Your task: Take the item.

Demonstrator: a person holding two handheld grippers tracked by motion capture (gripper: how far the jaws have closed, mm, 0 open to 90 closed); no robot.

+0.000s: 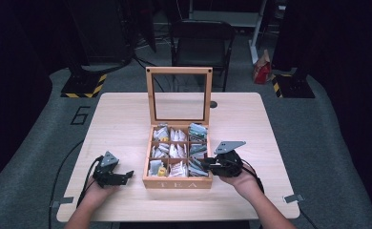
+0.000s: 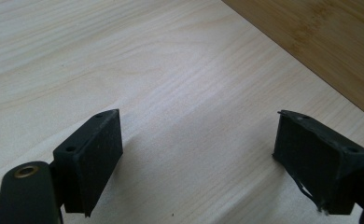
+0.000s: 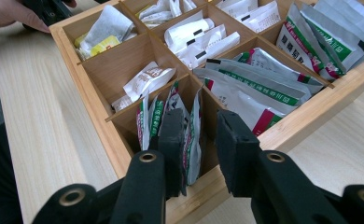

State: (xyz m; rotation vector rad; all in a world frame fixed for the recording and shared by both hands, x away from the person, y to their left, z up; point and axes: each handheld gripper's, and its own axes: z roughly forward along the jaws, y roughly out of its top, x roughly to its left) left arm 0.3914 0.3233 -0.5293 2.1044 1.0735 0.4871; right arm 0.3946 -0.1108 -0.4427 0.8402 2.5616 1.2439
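A wooden tea box (image 1: 177, 182) with a raised glass lid (image 1: 178, 70) stands mid-table, its compartments full of sachets. My right gripper (image 1: 205, 165) reaches into the near right compartment. In the right gripper view its jaws straddle an upright green-and-white sachet (image 3: 195, 135): one pad lies against it, and a dark gap shows before the other, so my right gripper (image 3: 202, 142) is open around it. My left gripper (image 1: 127, 175) rests low over the table (image 1: 122, 119) to the left of the box. In its own view, my left gripper (image 2: 199, 158) stands wide open over bare wood.
More green sachets (image 3: 264, 88) fill the adjoining compartments, white ones (image 3: 194, 37) the middle row. The box's wooden side (image 2: 320, 42) lies just past the left jaws. A hand (image 3: 12, 14) sits beyond the box. A chair (image 1: 201, 38) stands behind the table.
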